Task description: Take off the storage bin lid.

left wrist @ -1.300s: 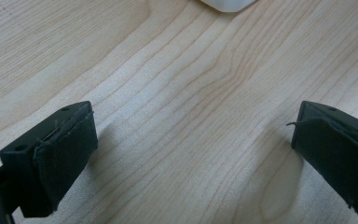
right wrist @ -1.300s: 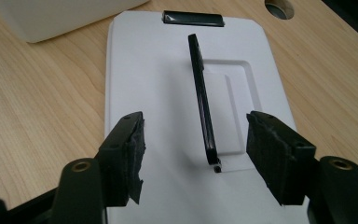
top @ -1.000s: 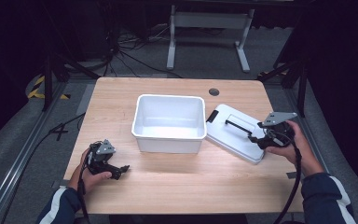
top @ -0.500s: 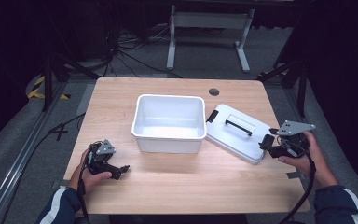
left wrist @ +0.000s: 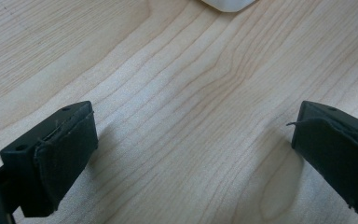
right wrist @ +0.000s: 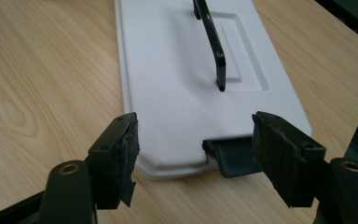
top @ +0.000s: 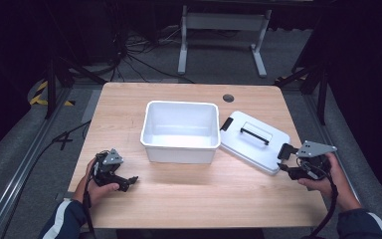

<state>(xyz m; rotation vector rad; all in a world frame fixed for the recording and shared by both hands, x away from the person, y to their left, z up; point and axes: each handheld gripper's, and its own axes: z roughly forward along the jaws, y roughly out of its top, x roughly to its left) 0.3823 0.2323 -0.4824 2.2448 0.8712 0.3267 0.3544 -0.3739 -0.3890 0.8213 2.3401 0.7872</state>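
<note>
Right gripper view: your right gripper (right wrist: 193, 161) is open and empty at the lid (right wrist: 177, 88) edge, lid flat beside the bin (top: 181, 130). Clamp the black latch (right wrist: 228, 156) and it may flip or slip. Left gripper (left wrist: 193, 154) open, idle.

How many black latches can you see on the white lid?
2: one latch at the lid end beside the bin, the other latch at the end by the right gripper. None seems hidden.
</note>
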